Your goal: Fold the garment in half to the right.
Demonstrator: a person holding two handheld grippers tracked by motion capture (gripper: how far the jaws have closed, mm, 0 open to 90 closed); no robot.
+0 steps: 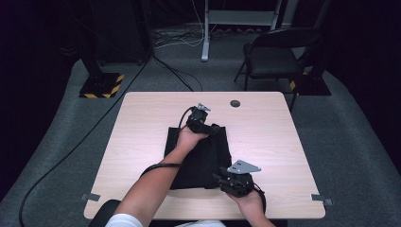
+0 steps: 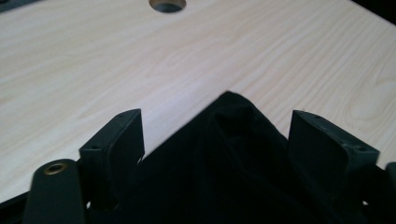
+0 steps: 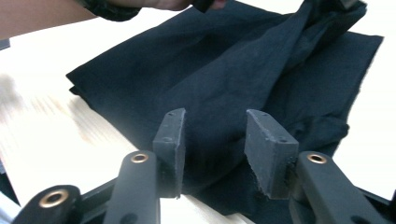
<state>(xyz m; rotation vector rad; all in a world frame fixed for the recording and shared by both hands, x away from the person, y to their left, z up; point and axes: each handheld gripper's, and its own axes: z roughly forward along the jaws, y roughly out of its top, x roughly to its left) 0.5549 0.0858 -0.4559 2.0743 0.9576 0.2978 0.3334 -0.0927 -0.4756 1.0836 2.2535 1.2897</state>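
A black cloth [image 1: 198, 161] lies folded on the middle of the wooden table [image 1: 142, 142]. My left gripper [image 1: 208, 128] is at the cloth's far edge. In the left gripper view the gripper [image 2: 215, 119] is open, and a raised corner of the cloth [image 2: 229, 140] stands between the wide-apart jaws without being pinched. My right gripper [image 1: 222, 178] sits at the cloth's near right corner. In the right gripper view the gripper [image 3: 215, 116] is open, with a ridge of the cloth [image 3: 233, 79] running from between its jaws up toward the other hand.
A round cable hole [image 1: 235, 103] sits in the table beyond the cloth, also seen in the left gripper view [image 2: 167, 4]. Bare wood surrounds the cloth on every side. A dark chair [image 1: 276, 54] and floor cables [image 1: 94, 127] lie beyond the table.
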